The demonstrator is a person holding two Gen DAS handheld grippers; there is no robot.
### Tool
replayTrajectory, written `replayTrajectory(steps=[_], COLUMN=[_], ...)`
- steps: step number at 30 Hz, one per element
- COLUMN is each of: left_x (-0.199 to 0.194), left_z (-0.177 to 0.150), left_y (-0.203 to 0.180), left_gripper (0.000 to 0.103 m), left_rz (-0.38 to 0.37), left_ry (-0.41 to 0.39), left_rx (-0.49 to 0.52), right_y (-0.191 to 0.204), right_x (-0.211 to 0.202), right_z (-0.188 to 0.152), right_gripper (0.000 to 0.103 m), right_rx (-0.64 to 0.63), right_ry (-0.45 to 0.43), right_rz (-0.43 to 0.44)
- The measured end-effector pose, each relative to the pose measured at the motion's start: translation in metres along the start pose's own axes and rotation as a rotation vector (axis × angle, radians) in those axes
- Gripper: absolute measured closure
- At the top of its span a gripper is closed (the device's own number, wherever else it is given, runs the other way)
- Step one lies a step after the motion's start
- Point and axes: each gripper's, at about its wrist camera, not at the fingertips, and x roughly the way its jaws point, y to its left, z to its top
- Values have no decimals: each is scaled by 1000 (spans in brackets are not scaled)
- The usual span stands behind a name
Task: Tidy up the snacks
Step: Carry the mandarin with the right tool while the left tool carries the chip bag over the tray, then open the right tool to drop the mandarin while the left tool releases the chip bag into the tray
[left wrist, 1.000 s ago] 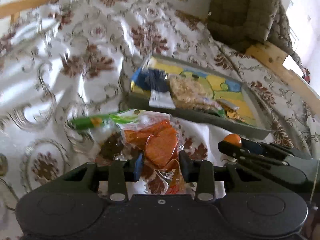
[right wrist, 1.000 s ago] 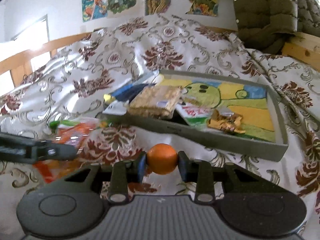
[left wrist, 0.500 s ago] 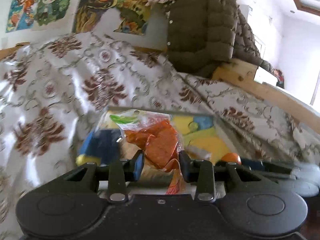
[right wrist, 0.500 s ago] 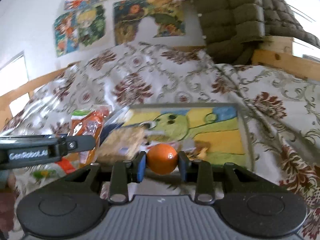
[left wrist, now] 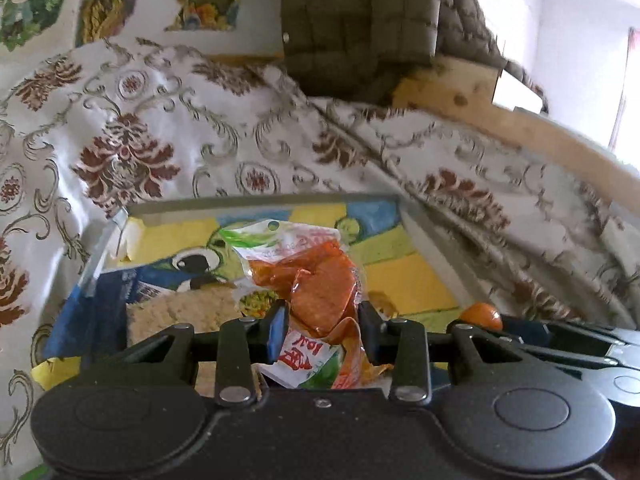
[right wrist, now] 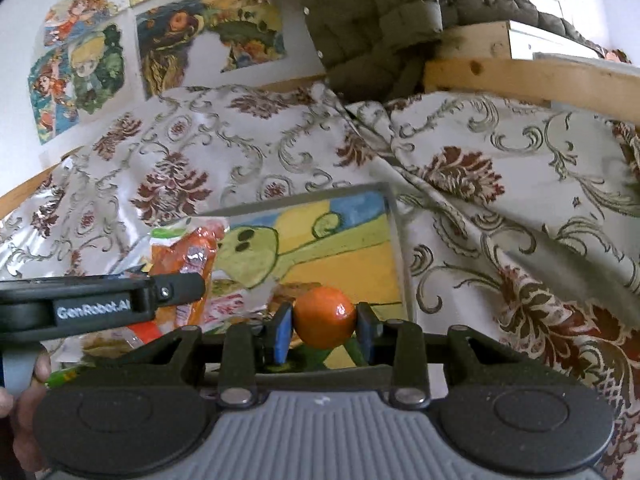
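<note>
My left gripper (left wrist: 322,330) is shut on an orange snack bag (left wrist: 316,280) with a green and white top, held above the grey tray (left wrist: 256,202) with a yellow, green and blue cartoon bottom. My right gripper (right wrist: 324,330) is shut on a small orange (right wrist: 325,316), held over the tray's (right wrist: 394,240) right part. The left gripper and its bag (right wrist: 188,256) show at the left of the right wrist view. The orange (left wrist: 482,316) shows at the right of the left wrist view.
In the tray lie a blue packet (left wrist: 100,300), a pale cracker pack (left wrist: 188,312) and small wrappers. The tray sits on a floral cloth (left wrist: 160,140). A wooden rail (right wrist: 520,76) and an olive quilted jacket (right wrist: 372,12) stand behind. Posters (right wrist: 80,68) hang on the wall.
Both grippers have lifted and moved forward over the tray, carrying the snack bag and the orange. The bag was down on the cloth a second ago.
</note>
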Motion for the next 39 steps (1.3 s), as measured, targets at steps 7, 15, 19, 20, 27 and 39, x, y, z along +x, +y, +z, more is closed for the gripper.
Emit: replayTrajectory(steps=[7,15,19,20,27,39], left_x=[14,16,15,13,-9,-82], left_z=[-1,-1,-2,-2,11,30], left_y=[-3,-4,-2,-1,-2,-11], left_gripper=[63,62,61,62,55,12], left_rz=[0,1,6,8,12,96], left_ry=[70,85,105,110,86,-45], left_rx=[19,19,-1,-12,-44,-59], right_y=[0,3,1,1,-5,-8], right_x=[9,12,12,12,3,-53], right_z=[-1,-1,-1,0,10,40], right_gripper=[65,65,59,56,45,12], right_rx=[-6,-12,-5,-3,20,64], right_ry=[42,75,75,75,45,-112], right_rz=[-1,6,10,12,6,34])
